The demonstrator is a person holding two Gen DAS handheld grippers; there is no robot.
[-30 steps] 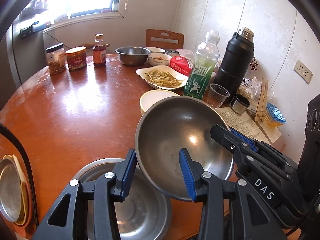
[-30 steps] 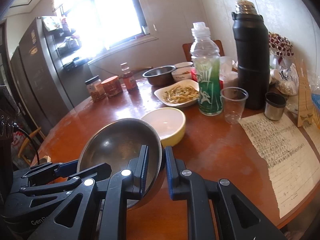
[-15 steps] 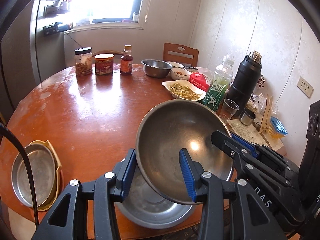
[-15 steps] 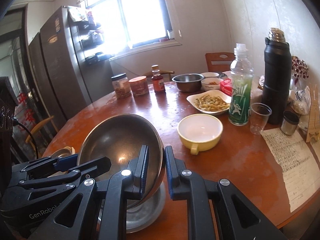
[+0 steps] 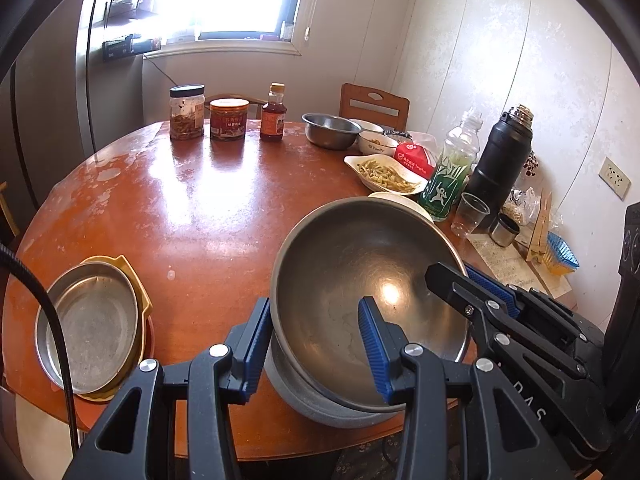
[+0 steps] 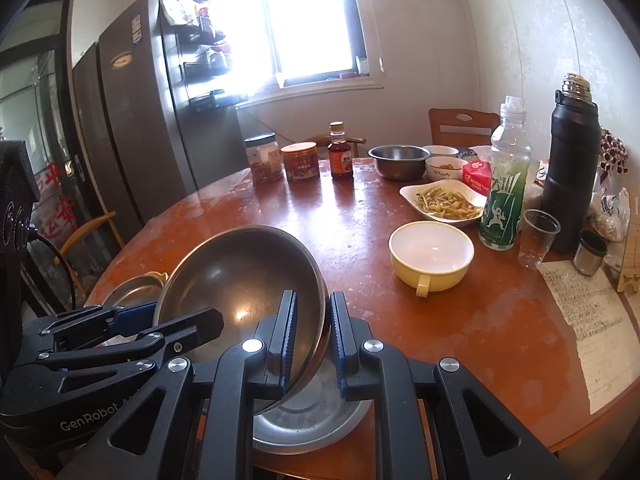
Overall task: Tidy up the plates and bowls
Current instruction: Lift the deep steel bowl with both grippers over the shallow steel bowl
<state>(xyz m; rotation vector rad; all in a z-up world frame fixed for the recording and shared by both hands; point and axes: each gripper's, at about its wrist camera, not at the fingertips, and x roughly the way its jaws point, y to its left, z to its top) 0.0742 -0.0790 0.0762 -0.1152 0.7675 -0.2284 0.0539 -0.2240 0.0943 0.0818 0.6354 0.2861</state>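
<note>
Room: where the right wrist view swings wide, it alone shows a tall dark fridge (image 6: 132, 120) left of the bright window (image 6: 316, 28); the left wrist view alone shows a wall socket (image 5: 616, 178) on the pale panelled wall.
Desk: round, reddish-brown, worn pale in patches (image 5: 192, 200), its near edge under both claws.
Steel bowl: large and tilted (image 5: 360, 280), held above a second, flatter steel bowl (image 5: 320, 408) that sits on the desk at the near edge.
Plate stack: a steel dish on a yellow one (image 5: 92, 320), at the desk's left edge; seen whole only from the left wrist.
Yellow bowl: empty, handled (image 6: 432, 256), clear from the right wrist; the steel bowl hides most of it from the left.
Right claw: (image 6: 312, 340) clamped on the steel bowl's rim, one finger inside, one outside.
Left claw: (image 5: 316, 348) fingers spread wide, straddling the bowl's near rim; it looks not to be gripping, though contact is hard to judge.
Far clutter: flask (image 6: 572, 160), green bottle (image 6: 504, 184), jars (image 5: 204, 118).
</note>
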